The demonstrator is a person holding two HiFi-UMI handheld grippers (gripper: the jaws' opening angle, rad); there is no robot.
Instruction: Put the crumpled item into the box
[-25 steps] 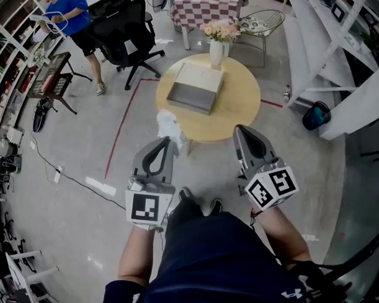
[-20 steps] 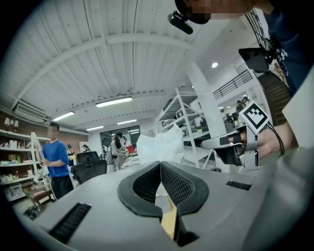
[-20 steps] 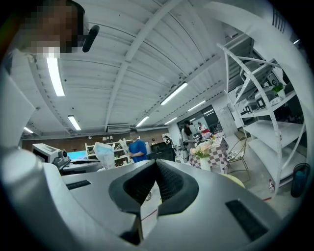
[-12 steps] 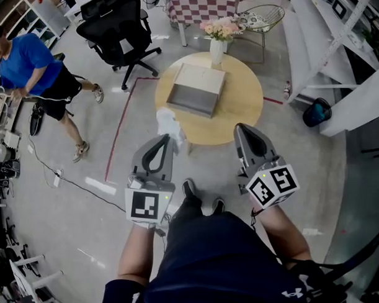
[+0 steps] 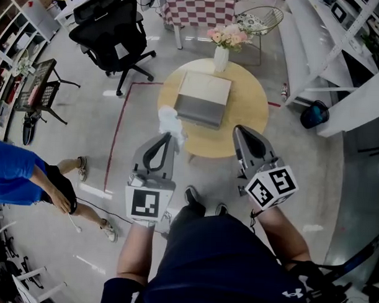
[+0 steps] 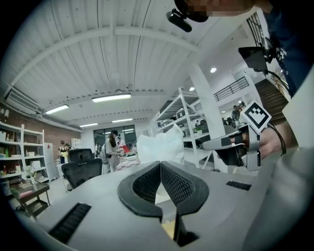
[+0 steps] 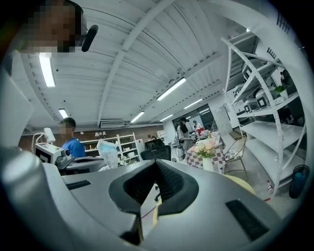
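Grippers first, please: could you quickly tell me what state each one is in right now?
Left gripper: closed on the crumpled white item.
Right gripper: closed, jaws together, holding nothing.

Round wooden table (image 5: pixel 253 114) mid-floor, and at its far edge a white vase (image 5: pixel 221 58) of pink flowers (image 5: pixel 228 36) stands upright. Beyond it there's a second table under a red-checked cloth (image 5: pixel 201 6), with a wire chair (image 5: pixel 260 21) just to its right. A black office chair (image 5: pixel 110 31) sits upper left, near a red tape line (image 5: pixel 115 138) on the grey floor. A person in a blue shirt (image 5: pixel 19 181) is mid-stride at the left edge. On the right is white shelving (image 5: pixel 342 55), with a blue bag (image 5: pixel 316 114) at its foot.
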